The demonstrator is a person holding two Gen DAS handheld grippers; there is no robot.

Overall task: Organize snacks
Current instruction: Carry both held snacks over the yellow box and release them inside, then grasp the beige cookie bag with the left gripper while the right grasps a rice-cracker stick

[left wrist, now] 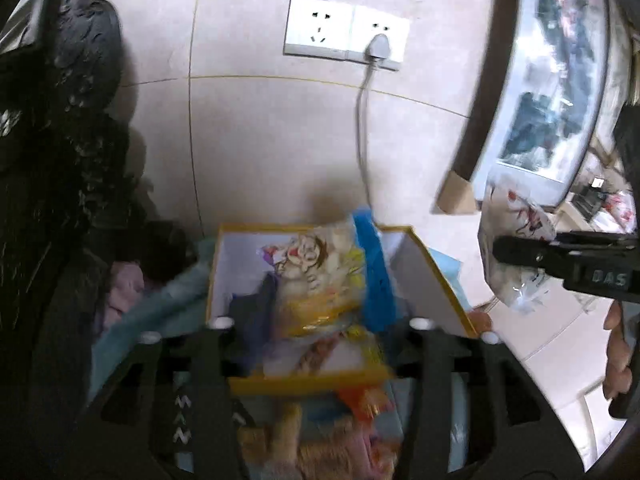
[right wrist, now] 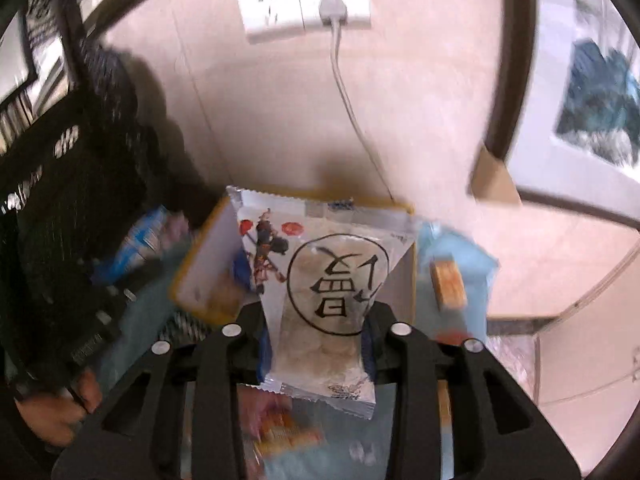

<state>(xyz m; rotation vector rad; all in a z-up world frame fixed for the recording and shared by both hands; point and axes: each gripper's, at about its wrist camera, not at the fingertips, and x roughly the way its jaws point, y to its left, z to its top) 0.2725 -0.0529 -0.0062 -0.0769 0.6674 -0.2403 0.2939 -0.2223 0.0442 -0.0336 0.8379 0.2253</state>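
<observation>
Here, the scene is listed as follows.
Box: a yellow-rimmed box (left wrist: 434,276) is seen at the centre of the left wrist view, against a tiled wall.
Yellow packet: a yellow snack packet (left wrist: 320,276) with a cartoon figure is seen blurred over the box, between the left fingers; whether it is touched cannot be told.
Left gripper: the left gripper (left wrist: 320,328) is held wide apart, released, at six o'clock.
White packet: a white snack packet (right wrist: 320,296) with a black circle is grasped by the right gripper (right wrist: 316,330), above the box, at six o'clock of its view.
Right gripper, side view: it is seen at three o'clock in the left view.
Socket: a wall socket (left wrist: 344,34) with a plugged cable is found at twelve o'clock.
Hand: a hand (right wrist: 56,412) is seen at eight o'clock.
</observation>
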